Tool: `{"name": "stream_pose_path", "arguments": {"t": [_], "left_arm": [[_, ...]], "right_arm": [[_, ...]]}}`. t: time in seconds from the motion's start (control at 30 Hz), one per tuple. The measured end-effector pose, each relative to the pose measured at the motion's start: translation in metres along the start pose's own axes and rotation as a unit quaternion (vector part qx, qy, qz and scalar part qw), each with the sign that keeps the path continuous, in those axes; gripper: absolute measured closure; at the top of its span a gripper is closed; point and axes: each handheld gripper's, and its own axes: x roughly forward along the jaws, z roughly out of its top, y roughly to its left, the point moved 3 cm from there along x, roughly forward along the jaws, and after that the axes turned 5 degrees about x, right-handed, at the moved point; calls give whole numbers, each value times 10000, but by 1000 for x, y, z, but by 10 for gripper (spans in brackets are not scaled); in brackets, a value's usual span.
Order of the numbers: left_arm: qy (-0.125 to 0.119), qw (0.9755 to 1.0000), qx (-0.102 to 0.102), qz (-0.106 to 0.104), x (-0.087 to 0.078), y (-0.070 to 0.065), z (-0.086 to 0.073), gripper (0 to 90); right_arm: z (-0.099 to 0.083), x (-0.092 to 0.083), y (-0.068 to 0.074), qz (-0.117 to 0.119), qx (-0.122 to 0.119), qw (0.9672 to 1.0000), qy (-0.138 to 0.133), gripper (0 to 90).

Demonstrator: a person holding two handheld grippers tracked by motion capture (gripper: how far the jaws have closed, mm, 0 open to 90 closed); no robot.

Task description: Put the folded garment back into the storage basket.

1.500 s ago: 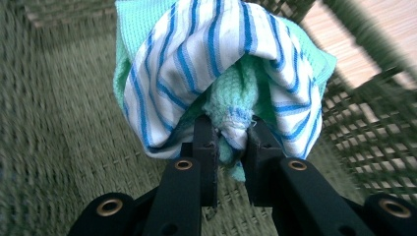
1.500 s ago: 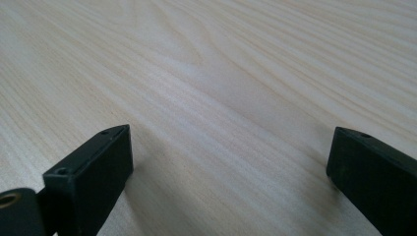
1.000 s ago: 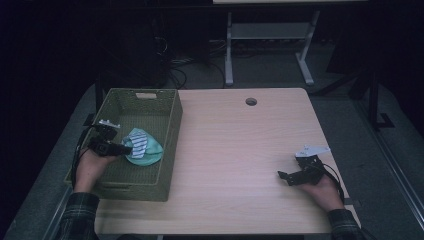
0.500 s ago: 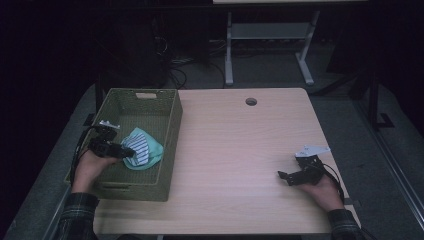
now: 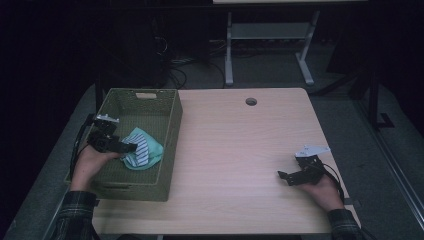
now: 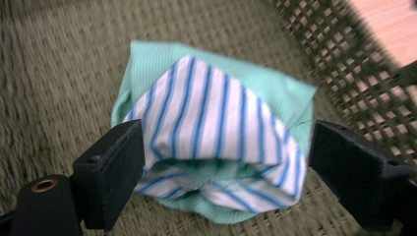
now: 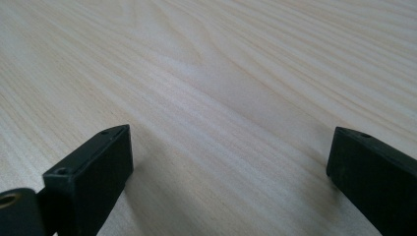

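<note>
1. I can read no brand, label or writing on anything here.
2. My left claw sits inside the basket; its jaws have just been opening and now stand apart, with the cloth between them. The left pad looks to brush the fabric, though I cannot be sure, and the right pad stands clear.
3. The cloth is a folded bundle, mint green ribbed knit outside and white with thin blue stripes within. It lies on the basket floor, near the wall next to the table.
4. The basket is olive green, rectangular and woven, with open lattice walls and a slot handle at the far end.
5. My right claw hangs low over pale wood-grain tabletop, its jaws wide apart.
</note>
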Motion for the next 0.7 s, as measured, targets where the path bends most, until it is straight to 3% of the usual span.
{"name": "stream_pose_path", "arguments": {"t": [0.3,0.47,0.7], "left_arm": [[-415,9987,233,-169,-12,-26,24,133],[-718,9961,332,-379,-17,-44,38,134],[-902,9936,437,-518,-18,-65,51,137]], "right_arm": [[0,0,0,-2,6,10000,0,32],[0,0,0,-3,9,10000,-1,31],[0,0,0,-2,9,10000,1,32]]}}
